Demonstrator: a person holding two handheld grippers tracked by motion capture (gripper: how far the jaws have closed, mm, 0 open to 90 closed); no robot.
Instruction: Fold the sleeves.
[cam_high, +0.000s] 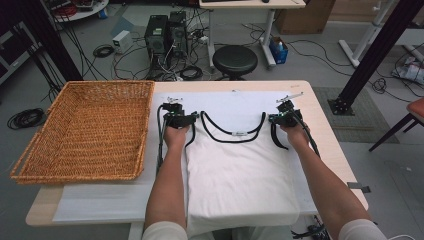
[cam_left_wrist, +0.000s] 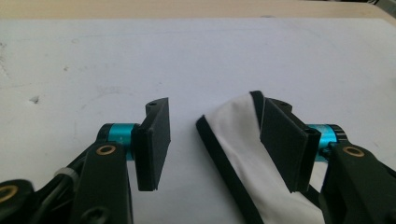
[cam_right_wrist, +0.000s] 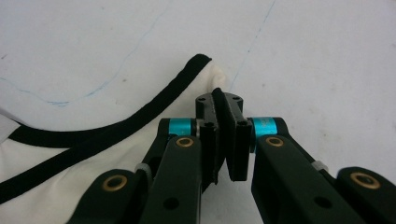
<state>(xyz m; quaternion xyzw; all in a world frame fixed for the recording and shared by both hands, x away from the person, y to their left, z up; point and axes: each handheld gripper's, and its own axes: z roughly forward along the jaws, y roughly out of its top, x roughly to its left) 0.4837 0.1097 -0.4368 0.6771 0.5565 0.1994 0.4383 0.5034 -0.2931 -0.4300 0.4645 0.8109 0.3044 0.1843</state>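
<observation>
White with black trim, the tank top (cam_high: 240, 175) lies flat on the worktop (cam_high: 325, 145), its shoulder straps at the two tongs. The right tongs (cam_right_wrist: 223, 100) are clamped on the right strap (cam_right_wrist: 205, 70) (a sliver of black edging pokes up between the pads). The left tongs (cam_left_wrist: 212, 135) stand partly apart around the left strap (cam_left_wrist: 233, 140), which touches one pad while the other is clear of it. A wicker basket (cam_high: 85, 130) sits beside the left tongs.
</observation>
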